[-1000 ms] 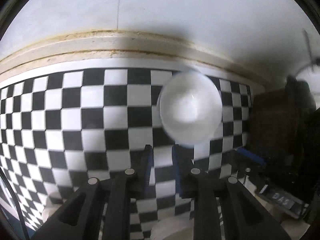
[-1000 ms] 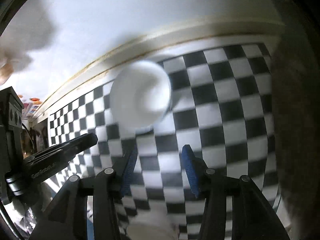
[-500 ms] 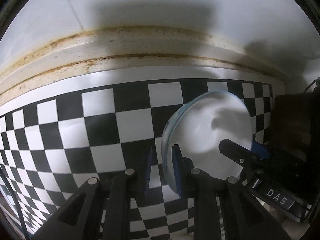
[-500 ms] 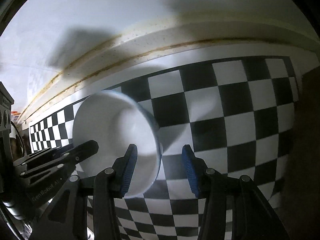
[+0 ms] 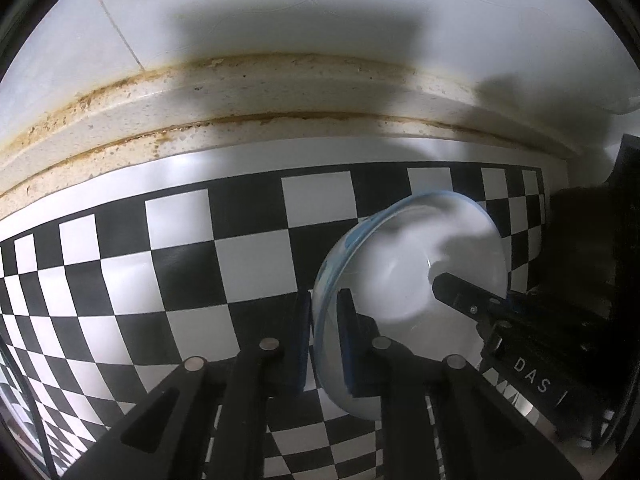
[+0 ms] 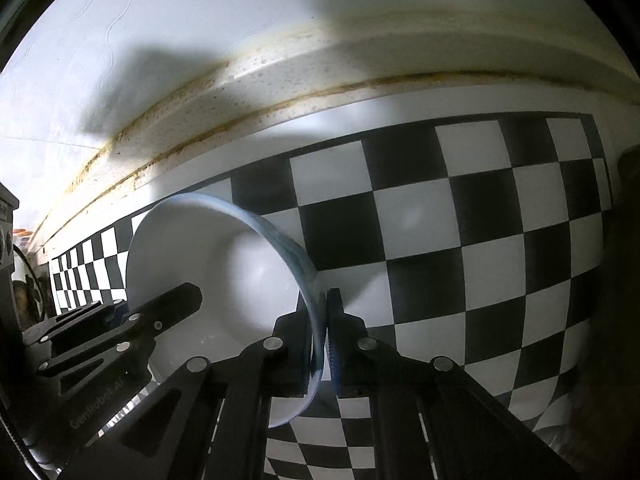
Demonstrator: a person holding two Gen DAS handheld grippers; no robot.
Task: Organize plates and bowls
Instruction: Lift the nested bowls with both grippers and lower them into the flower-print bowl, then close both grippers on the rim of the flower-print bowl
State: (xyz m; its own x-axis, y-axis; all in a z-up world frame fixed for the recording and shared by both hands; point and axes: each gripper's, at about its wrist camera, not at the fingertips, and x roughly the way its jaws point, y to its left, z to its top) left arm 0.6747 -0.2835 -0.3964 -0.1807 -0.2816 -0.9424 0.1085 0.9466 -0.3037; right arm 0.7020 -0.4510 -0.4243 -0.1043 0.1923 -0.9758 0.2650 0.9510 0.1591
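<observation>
Both grippers are clamping the same white bowl [image 5: 408, 292] from opposite sides of its rim. In the left wrist view, the left gripper [image 5: 323, 334] is closing its blue-padded jaws on the bowl's left rim, one finger sitting outside the wall and the other inside the cavity; the thin bluish rim is passing between the pads. In the right wrist view, the right gripper [image 6: 320, 334] is pinching the bowl's right rim, its jaws drawn nearly together with only the rim between them. Each gripper is showing in the other's camera: the right gripper's black fingertip is reaching over the far rim at the right of the left view, and the left gripper is lying across the bowl's lower left in the right view.

The bowl [image 6: 212, 280] is sitting upright, mouth up, on a black-and-white checkered mat [image 5: 180, 280] covering the bench. It is lying toward the back edge of the mat, near the white border strip. Behind that strip, a speckled stone ledge [image 5: 260, 96] with brown-stained seams is running along the back of the bench, meeting a white wall [image 5: 320, 8]. Shadows of the grippers are falling across the wall and ledge. The bowl's inside is appearing empty and glossy
</observation>
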